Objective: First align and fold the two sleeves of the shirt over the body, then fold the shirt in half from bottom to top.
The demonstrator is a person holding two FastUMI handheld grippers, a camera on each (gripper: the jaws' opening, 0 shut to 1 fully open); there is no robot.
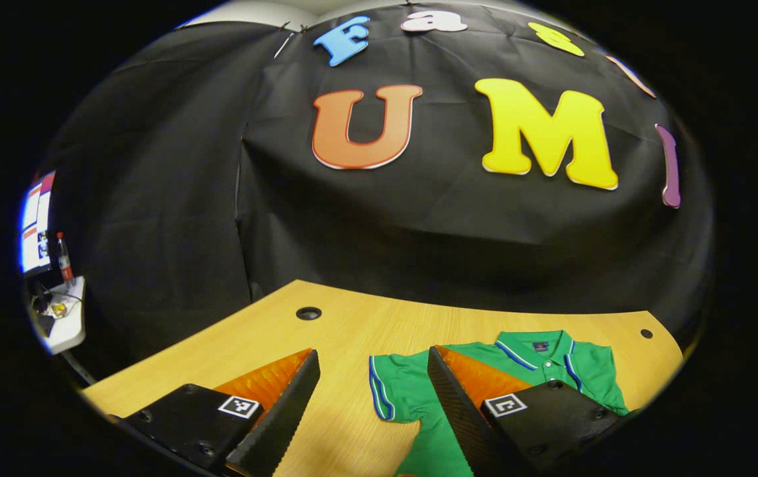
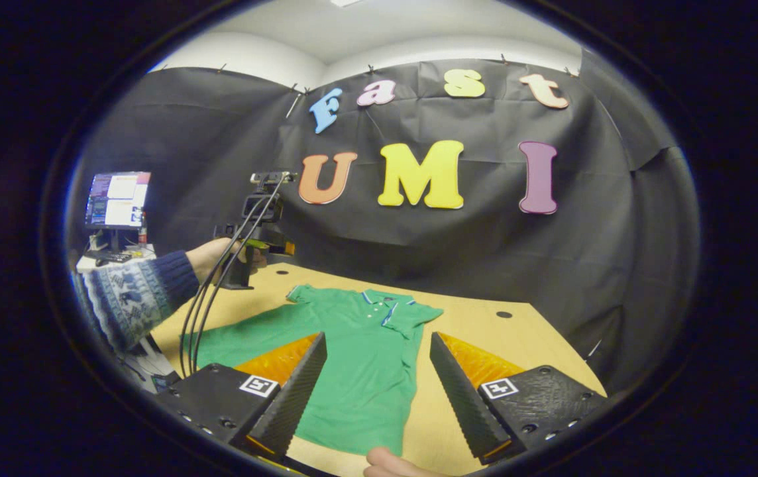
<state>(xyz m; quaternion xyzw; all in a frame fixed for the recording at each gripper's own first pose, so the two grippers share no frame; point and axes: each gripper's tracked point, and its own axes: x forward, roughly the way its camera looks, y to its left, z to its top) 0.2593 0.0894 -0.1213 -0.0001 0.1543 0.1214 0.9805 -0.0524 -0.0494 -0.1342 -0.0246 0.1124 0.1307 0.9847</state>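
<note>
The shirt [image 2: 359, 351] lies flat on the table [image 2: 538, 338], face up, collar [image 2: 385, 299] toward the wall. Both sleeves are spread out to the sides, so no fold looks done yet.

Your left gripper [image 1: 372, 391] is spread wide and holds nothing. It hangs above the table, over the shirt's left sleeve [image 1: 392, 391]. Your right gripper [image 2: 376, 371] is also spread wide and empty, above the lower body of the shirt, near the hem. In the right gripper view you can also see the other gripper farther off, held by a hand [image 2: 210, 255] near the far sleeve.

I think the shirt is light, thin and very soft. It will not keep any shape when you lift it; it will hang and wrinkle, and a second layer may come up with the first. It should slide easily on the smooth wood, so a pull can drag the whole shirt.

Take each sleeve at the cuff edge, where the striped band [image 1: 377, 387] is, because this part looks a little firmer. Pinch low, lift only a little, and lay it over the body. For the last fold, take the two hem corners together.
</note>
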